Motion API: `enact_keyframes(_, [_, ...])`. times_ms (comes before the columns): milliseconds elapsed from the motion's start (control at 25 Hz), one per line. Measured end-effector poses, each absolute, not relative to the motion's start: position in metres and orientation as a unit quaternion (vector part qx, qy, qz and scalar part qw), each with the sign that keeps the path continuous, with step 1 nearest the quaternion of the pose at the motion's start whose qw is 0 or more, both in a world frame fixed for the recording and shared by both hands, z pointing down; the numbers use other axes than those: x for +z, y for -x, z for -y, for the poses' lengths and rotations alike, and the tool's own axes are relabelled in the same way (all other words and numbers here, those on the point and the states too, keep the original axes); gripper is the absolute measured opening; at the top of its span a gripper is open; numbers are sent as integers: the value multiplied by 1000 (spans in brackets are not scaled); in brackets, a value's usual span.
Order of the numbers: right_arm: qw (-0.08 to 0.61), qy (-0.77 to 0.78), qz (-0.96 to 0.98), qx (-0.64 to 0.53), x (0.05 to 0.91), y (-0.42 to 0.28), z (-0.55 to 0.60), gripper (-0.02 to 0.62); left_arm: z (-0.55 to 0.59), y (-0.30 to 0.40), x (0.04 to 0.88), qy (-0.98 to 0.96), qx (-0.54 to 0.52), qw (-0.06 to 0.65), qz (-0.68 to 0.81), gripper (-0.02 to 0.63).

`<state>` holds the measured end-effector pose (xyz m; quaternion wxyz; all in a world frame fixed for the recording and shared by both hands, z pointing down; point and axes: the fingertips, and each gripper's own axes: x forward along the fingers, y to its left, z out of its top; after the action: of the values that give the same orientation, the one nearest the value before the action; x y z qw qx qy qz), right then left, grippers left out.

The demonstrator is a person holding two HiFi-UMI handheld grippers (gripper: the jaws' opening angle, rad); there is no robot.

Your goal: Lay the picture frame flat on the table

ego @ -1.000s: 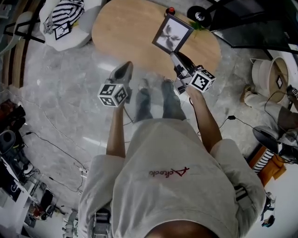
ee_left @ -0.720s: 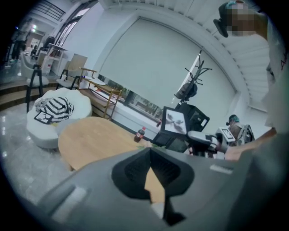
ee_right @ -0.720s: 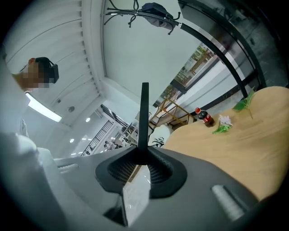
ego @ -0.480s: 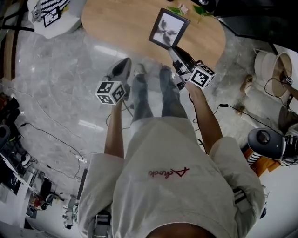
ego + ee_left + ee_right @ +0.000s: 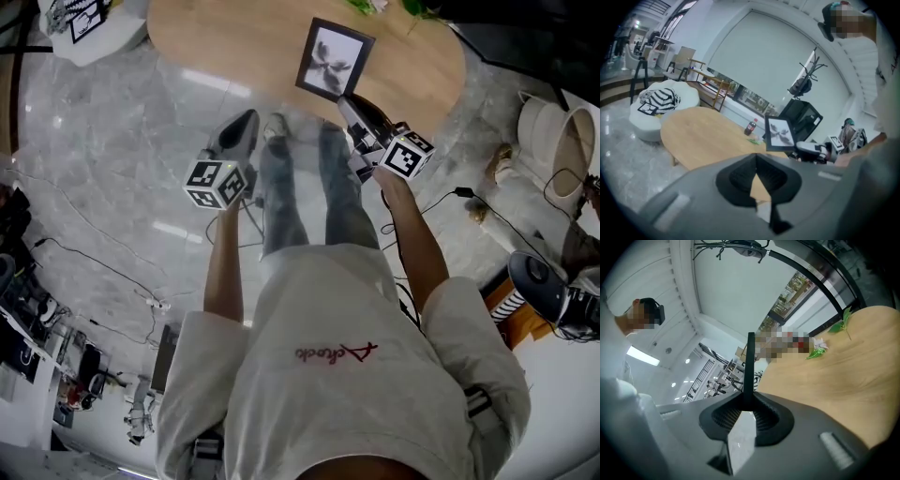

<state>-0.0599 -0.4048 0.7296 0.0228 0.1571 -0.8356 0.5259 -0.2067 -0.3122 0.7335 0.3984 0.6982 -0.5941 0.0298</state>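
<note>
gripping picture frame (image 5: 333, 59): right tongs (image 5: 344, 100), above table (image 5: 234, 37); left tongs (image 5: 246, 122) clenched, empty; red shirt script (image 5: 337, 352) illegible.

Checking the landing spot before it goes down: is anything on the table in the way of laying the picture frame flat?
Nothing visible. The right claw holds the picture frame above bare wood of the table; the green sprig and cola bottle sit by the far edge, away from it.
</note>
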Motion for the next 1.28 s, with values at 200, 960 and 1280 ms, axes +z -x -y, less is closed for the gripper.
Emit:
enact_keyframes(200, [24, -155, 829, 536, 764, 73, 403, 74, 313, 212, 761, -695, 34, 409, 590, 0])
enact_keyframes(960, [79, -173, 811, 553, 888, 96, 415, 74, 295, 216, 815, -683, 42, 427, 591, 0])
enact_keyframes(1280, [83, -194, 792, 573, 921, 123, 434, 74, 283, 229, 819, -672, 42, 427, 603, 0])
